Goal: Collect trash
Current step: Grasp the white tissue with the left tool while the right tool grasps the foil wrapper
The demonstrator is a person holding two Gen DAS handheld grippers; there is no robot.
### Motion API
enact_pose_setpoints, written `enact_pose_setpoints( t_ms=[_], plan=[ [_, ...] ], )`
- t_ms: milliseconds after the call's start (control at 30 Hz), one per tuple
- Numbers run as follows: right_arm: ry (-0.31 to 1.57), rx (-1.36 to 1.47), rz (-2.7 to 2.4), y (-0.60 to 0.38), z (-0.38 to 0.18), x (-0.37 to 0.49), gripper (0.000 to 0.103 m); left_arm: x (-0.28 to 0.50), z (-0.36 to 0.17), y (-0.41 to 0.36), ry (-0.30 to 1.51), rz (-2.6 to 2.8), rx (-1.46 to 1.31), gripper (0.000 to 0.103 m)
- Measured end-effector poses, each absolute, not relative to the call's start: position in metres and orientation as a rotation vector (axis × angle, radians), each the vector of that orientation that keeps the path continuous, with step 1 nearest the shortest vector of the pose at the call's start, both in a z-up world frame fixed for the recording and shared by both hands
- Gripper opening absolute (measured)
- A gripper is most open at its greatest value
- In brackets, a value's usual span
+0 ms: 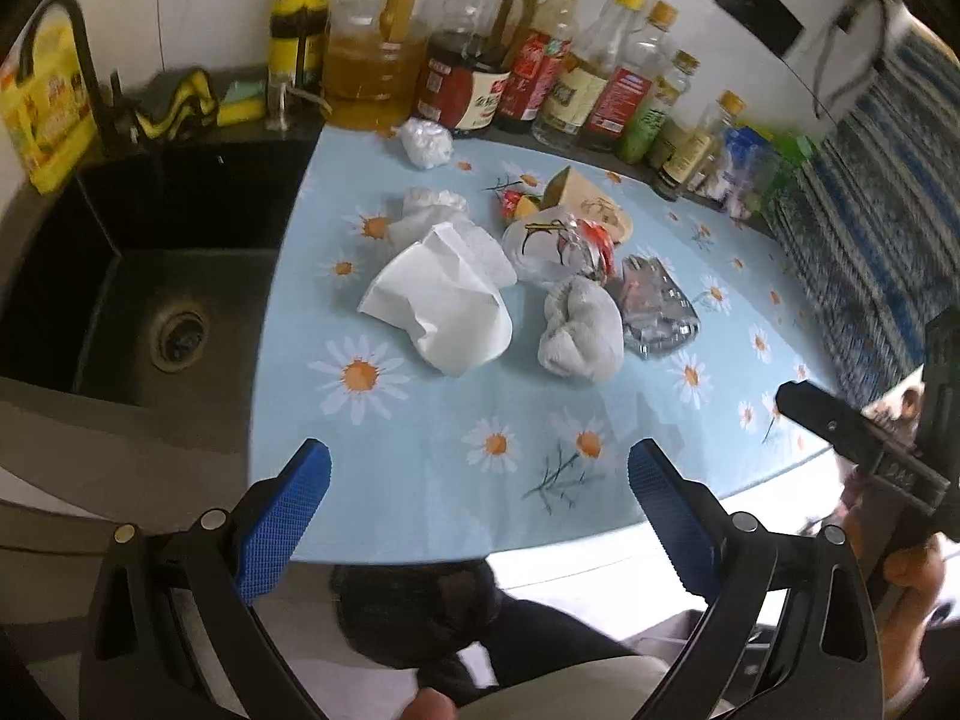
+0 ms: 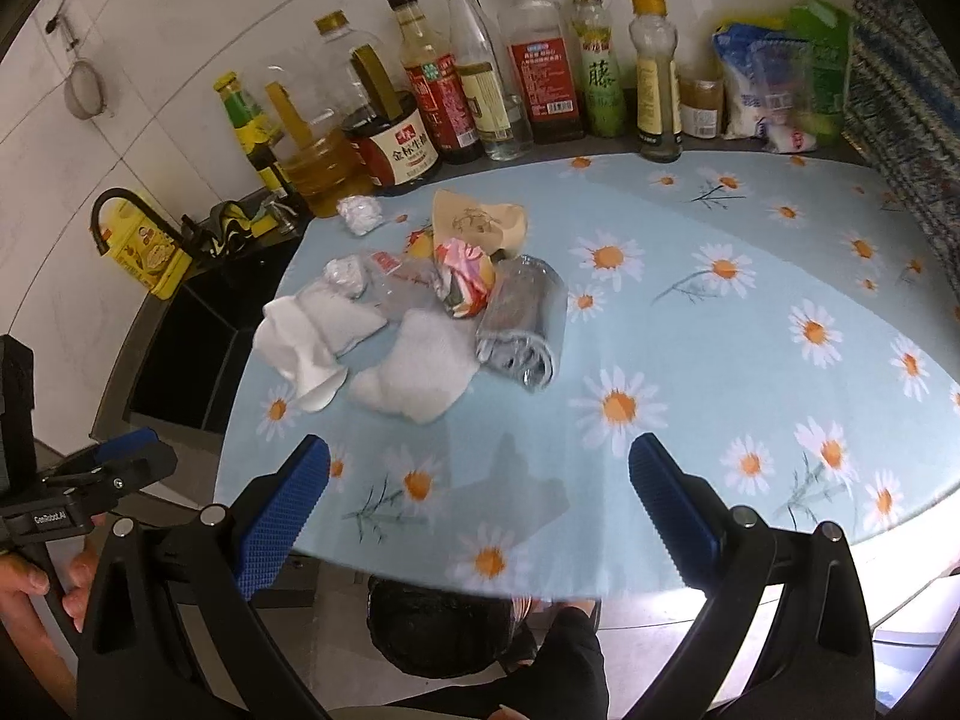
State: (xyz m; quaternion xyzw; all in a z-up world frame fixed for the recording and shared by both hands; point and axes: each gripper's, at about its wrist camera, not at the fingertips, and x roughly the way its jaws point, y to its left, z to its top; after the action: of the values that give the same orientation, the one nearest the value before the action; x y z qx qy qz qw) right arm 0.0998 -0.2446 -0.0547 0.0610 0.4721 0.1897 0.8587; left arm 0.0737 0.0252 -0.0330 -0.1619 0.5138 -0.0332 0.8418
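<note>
A heap of trash lies on the blue daisy tablecloth [image 1: 456, 438] [image 2: 690, 312]: a white paper sheet [image 1: 441, 306] [image 2: 300, 342], a crumpled white tissue [image 1: 579, 330] [image 2: 414, 372], a clear plastic wrapper [image 1: 657, 309] [image 2: 522, 324], a colourful snack wrapper [image 1: 570, 240] [image 2: 465, 276], a brown paper piece [image 1: 591, 204] [image 2: 480, 222] and a small white ball [image 1: 426, 141] [image 2: 360, 213]. My left gripper [image 1: 480, 510] is open and empty over the table's near edge. My right gripper [image 2: 480, 510] is open and empty, also near the front edge.
Several sauce and oil bottles [image 1: 480, 72] [image 2: 480, 90] line the back wall. A black sink [image 1: 150, 276] [image 2: 198, 348] lies left of the table. A black trash bin [image 1: 420, 618] [image 2: 444, 630] stands below the table's front edge. Striped cloth [image 1: 870, 228] hangs on the right.
</note>
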Motion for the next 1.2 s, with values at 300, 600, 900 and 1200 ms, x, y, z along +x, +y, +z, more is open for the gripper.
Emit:
enact_pose_setpoints(
  t_ms=[300,600,900,1200],
  plan=[
    [1.091,0.165,0.428,-0.247,-0.087,0.181,0.097,0.133,-0.075,0.056,1.140,0.015,-0.575,0.095],
    [1.237,0.226,0.488,-0.247,-0.129,0.233,0.083,0.177,-0.112,0.058,1.208,0.054,-0.645,0.095],
    [1.330,0.262,0.562,-0.245,-0.152,0.258,0.067,0.199,-0.130,0.057,1.248,0.126,-0.645,0.085],
    [1.346,0.264,0.627,-0.242,-0.153,0.271,0.059,0.210,-0.133,0.055,1.246,0.157,-0.629,0.064]
  ],
)
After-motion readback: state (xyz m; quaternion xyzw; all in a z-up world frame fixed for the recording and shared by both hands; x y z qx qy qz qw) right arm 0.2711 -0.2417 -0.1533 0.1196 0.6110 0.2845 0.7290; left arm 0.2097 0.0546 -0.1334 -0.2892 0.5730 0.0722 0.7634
